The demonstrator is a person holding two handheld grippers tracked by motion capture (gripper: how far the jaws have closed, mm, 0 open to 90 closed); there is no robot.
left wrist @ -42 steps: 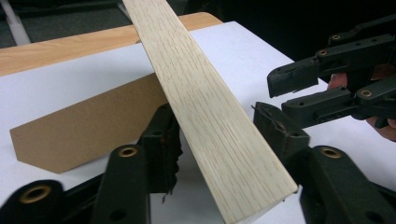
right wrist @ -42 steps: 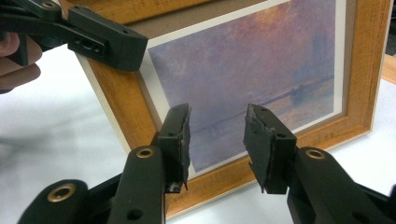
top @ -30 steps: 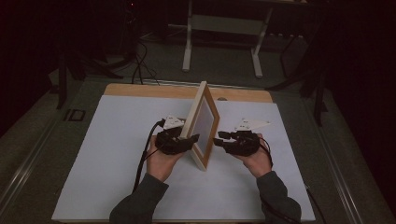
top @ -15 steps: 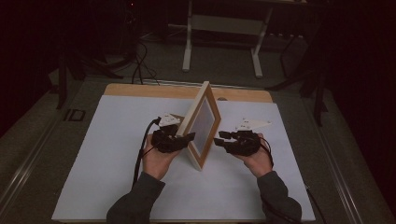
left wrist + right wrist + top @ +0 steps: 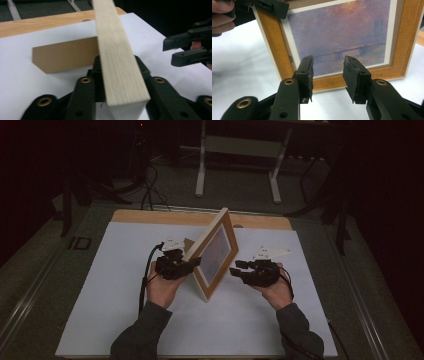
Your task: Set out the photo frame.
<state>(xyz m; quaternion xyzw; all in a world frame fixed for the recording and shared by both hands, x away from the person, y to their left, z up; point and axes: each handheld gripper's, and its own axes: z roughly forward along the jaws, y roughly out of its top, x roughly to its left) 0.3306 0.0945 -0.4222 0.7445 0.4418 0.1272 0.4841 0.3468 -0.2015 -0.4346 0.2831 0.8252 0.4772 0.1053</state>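
A wooden picture frame (image 5: 214, 254) with a hazy purple painting (image 5: 337, 32) stands tilted on the white sheet, leaning back on its brown easel stand (image 5: 65, 53). My left gripper (image 5: 192, 264) is shut on the frame's pale side edge (image 5: 117, 62), one jaw on each face. The right gripper (image 5: 239, 268) hovers open just in front of the picture's lower rail, with nothing between its fingers (image 5: 305, 75). The right gripper view also catches the left gripper (image 5: 269, 7) clamped on the frame's upper left edge. From the left gripper view, the right gripper (image 5: 175, 50) shows open at the far right.
A white sheet (image 5: 100, 285) covers most of the wooden table (image 5: 150, 216). On the dark floor beyond stand the legs of a metal stand (image 5: 237, 150) and some cables (image 5: 147, 190). Bare sheet lies to the left and right of both hands.
The left gripper has drifted slightly left with the frame's lower edge, so the frame leans a little more. The right gripper has stayed in place, still open.
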